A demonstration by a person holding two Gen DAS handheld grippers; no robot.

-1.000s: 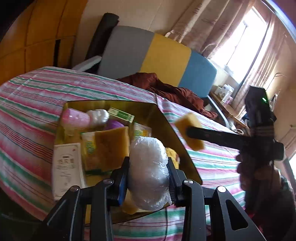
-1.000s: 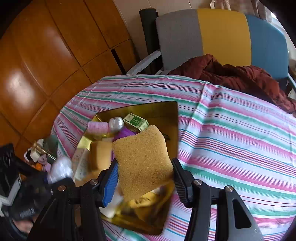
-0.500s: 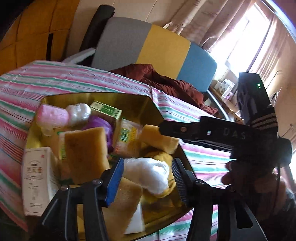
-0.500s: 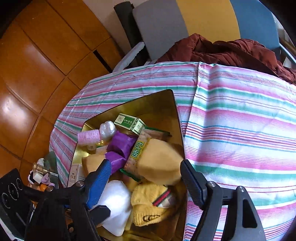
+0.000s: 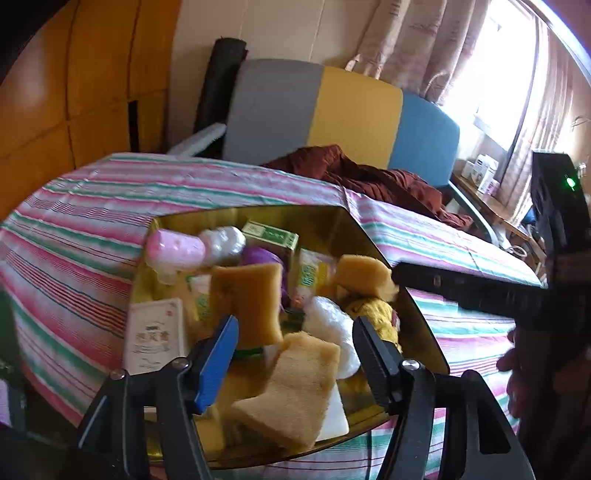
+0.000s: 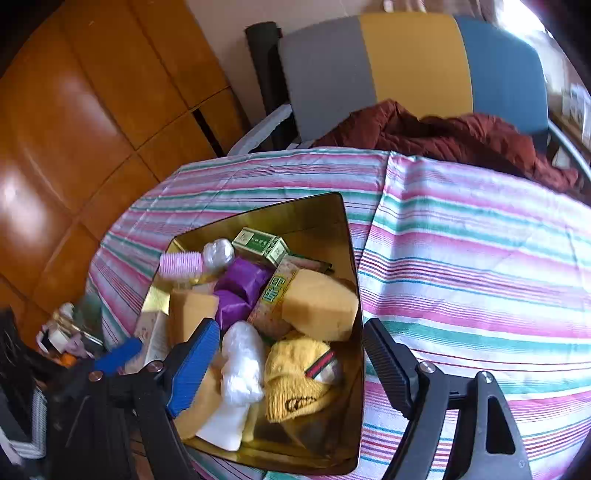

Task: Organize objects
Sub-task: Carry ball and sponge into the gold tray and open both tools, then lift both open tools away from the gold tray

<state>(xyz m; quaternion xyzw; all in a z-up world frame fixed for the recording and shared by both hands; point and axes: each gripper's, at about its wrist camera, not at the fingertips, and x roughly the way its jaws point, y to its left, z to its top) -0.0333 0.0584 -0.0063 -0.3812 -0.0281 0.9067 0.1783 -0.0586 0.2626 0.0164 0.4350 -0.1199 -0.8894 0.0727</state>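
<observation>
A grey, yellow and blue sofa (image 5: 354, 114) stands by a cream wall (image 5: 280, 33), and bright light comes through the curtained window (image 5: 506, 74).

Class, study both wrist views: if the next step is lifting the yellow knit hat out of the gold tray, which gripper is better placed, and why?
Probably the right gripper: the yellow knit hat lies directly between its open fingers, while from the left gripper it shows only partly behind the white wrapped bundle.

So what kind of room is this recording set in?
Probably a lived-in room at home: a table under a striped cloth, a curtained window, a dark red garment dumped on a tricolour chair, and wood panelling.
</observation>
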